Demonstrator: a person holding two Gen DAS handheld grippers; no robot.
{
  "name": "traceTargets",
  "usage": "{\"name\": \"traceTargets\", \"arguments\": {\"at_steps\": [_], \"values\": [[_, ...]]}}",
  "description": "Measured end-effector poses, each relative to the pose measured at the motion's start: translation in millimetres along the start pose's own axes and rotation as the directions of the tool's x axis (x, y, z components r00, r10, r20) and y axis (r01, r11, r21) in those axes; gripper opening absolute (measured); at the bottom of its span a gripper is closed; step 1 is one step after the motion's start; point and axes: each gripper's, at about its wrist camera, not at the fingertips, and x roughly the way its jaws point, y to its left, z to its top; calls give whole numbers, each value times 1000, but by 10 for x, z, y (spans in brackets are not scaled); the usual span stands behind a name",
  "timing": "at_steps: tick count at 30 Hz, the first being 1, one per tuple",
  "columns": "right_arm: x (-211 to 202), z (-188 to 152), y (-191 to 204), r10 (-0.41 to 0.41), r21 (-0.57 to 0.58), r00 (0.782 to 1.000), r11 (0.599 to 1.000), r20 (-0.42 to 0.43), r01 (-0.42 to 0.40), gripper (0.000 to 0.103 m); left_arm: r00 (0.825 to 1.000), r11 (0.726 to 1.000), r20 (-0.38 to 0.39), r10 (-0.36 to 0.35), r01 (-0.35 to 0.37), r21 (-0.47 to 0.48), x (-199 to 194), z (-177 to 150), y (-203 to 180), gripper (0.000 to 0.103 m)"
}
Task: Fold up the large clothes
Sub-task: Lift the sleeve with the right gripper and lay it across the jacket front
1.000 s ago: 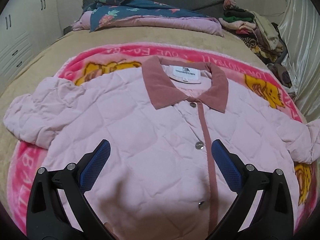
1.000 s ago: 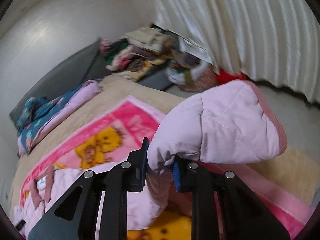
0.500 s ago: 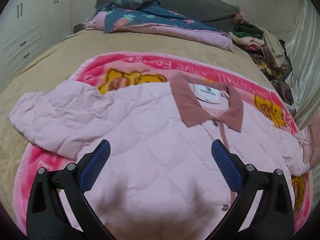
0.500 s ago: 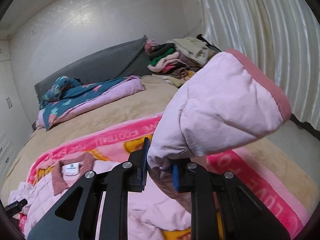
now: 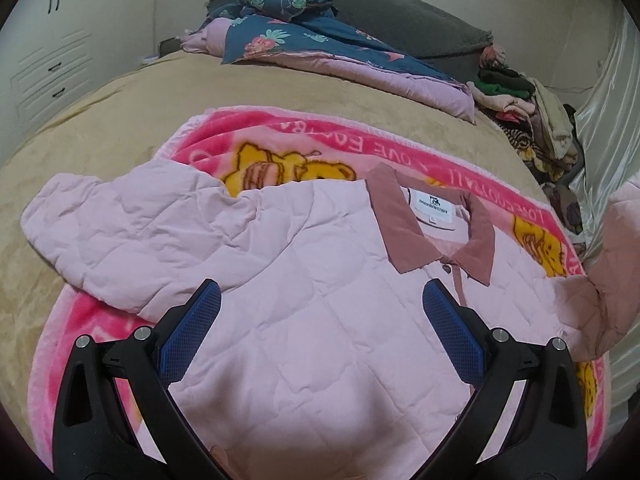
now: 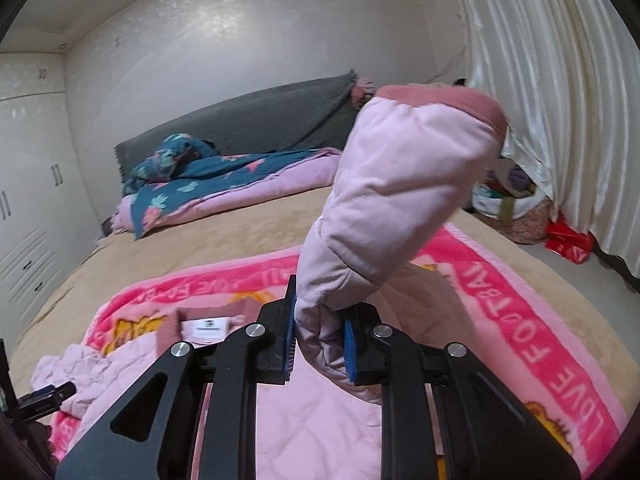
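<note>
The jacket (image 5: 320, 280) lies face up on the pink blanket (image 5: 360, 144) in the middle of the bed (image 5: 100, 120), collar (image 5: 400, 224) toward the head, spread flat so that its sleeves can be folded in over the chest. The right gripper (image 6: 320, 344) is clamped narrow on the right sleeve (image 6: 400, 192) a little below the cuff, so the padded cuff end stands up above the jaws; holding it there lets the whole sleeve be carried across the body in one swing. The left gripper (image 5: 320, 332) stands wide and empty over the chest panel (probably waiting to pin the cloth or take the other sleeve), with the left sleeve (image 5: 120, 224) lying untouched toward the bed's left edge.

Against a second ago, the right sleeve has been lifted higher and swung round from the curtain side toward the collar. The left gripper has drifted toward the left sleeve, and the collar now sits further right in its view.
</note>
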Motion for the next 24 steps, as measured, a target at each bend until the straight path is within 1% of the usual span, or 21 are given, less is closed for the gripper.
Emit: {"name": "traceTargets", "arguments": {"at_steps": [3,8,13,16,18,22,24], "values": [[58,22,246,34,-23,999,999,-5,-34,18,1000,999,-14,-5,4,-39,39,21,115,95],[202,6,700,100,-61,995,993,-16,-101,18,1000,996,-2,-18,17,-92,9,65,291,95],[329,-94,1087,145,-98,989,984,-33,-148,18,997,986,-12,-82,79,-144,8,95,435,95],[414,-203,1299,172,-120,984,977,-45,-176,18,992,975,-9,-130,126,-183,-2,105,509,95],[479,-304,1461,191,-139,980,970,-61,-197,18,984,962,-3,-176,171,-212,-4,108,564,95],[624,-515,1724,213,-173,972,958,-99,-228,18,970,935,9,-241,235,-265,10,108,663,95],[701,-631,1836,219,-186,968,953,-123,-239,18,959,915,21,-281,274,-297,16,112,724,95]]}}
